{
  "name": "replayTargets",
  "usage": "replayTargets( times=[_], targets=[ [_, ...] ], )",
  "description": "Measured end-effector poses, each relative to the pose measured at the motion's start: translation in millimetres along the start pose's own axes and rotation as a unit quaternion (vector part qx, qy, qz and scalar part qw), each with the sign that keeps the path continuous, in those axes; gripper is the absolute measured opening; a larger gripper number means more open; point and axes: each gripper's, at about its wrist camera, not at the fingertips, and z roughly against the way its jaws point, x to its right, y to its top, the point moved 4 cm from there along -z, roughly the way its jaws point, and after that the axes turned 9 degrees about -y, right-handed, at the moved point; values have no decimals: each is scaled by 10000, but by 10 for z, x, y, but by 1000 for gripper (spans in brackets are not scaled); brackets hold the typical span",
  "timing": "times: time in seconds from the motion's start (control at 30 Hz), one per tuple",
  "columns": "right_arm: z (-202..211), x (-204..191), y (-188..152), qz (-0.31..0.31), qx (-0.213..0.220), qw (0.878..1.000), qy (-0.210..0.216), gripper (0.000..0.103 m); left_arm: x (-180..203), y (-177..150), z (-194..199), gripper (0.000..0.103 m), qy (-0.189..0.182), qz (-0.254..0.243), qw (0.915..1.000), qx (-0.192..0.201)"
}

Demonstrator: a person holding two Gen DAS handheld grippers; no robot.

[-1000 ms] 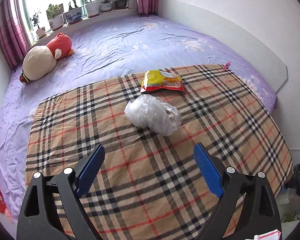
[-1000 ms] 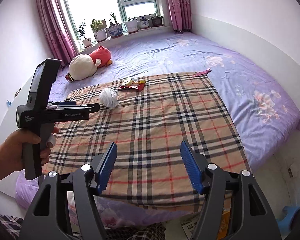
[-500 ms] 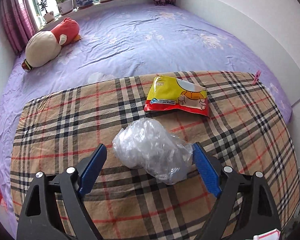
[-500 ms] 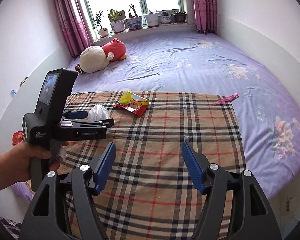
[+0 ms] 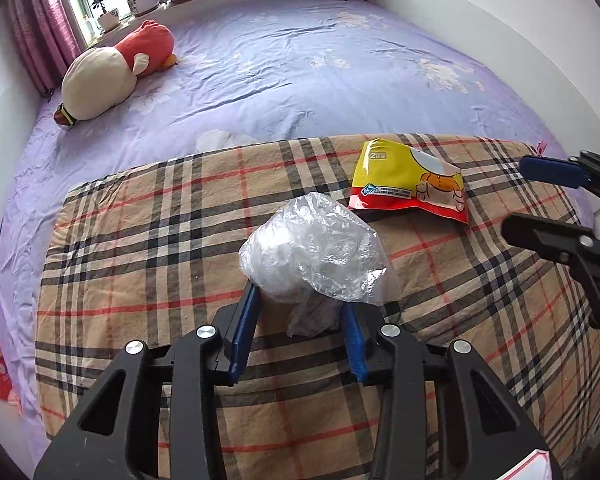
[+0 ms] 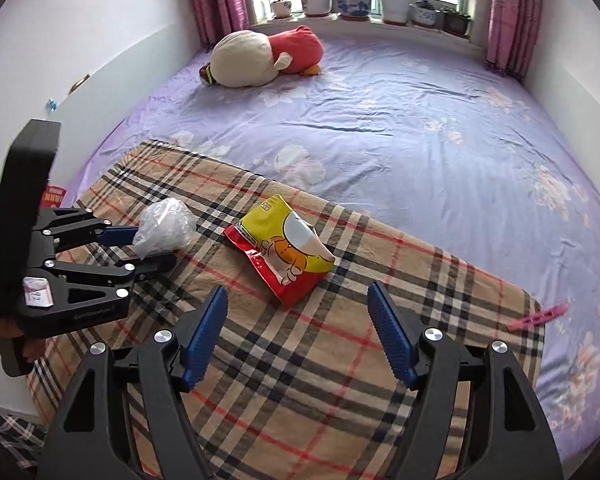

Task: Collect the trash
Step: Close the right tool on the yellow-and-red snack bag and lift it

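A crumpled clear plastic bag (image 5: 316, 252) lies on the plaid blanket (image 5: 140, 264); it also shows in the right wrist view (image 6: 164, 226). My left gripper (image 5: 300, 304) is shut on the bag's near end; it shows in the right wrist view (image 6: 144, 248). A yellow and red snack packet (image 5: 410, 184) lies flat just beyond it to the right and also appears in the right wrist view (image 6: 286, 248). My right gripper (image 6: 298, 304) is open and empty, just short of the packet. One of its blue fingers (image 5: 552, 170) shows at the left wrist view's right edge.
The plaid blanket (image 6: 340, 360) covers the near part of a purple bed (image 6: 400, 112). A red and cream plush toy (image 6: 264, 56) lies by the window. Potted plants (image 6: 356, 0) line the sill. A pink clip (image 6: 536, 316) lies at the blanket's right edge.
My left gripper has closed its fingers onto the plastic bag. My right gripper has moved forward and left toward the snack packet and stays open.
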Motion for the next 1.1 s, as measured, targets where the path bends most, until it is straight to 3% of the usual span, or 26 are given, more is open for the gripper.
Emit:
replayTargets(
  times=[0.27,0.4,0.47,0.57,0.67,0.93,1.1],
  targets=[
    [-453,-157,235,1057,-348,9933,327,80,-110,-71,60,38,6,214,9998,40],
    [-574,-239,269,1463,-351,9883,239,80,-120,-84,72,38,-1,232,9997,43],
    [-600,-228,296,1363,-339,9896,306,80,-120,-79,71,38,2,227,9997,47],
    [-593,-197,293,1144,-367,9914,524,68,-124,-80,73,38,-7,225,9997,52],
    [-555,-221,275,1034,-297,9930,487,58,-127,-76,69,38,-7,206,9998,56],
    [-416,-174,153,331,-352,9984,277,51,-164,-57,58,38,-66,235,9996,112],
    [-168,-170,-216,-412,-483,9980,51,51,-178,-62,67,38,-99,276,9994,163]
  ],
)
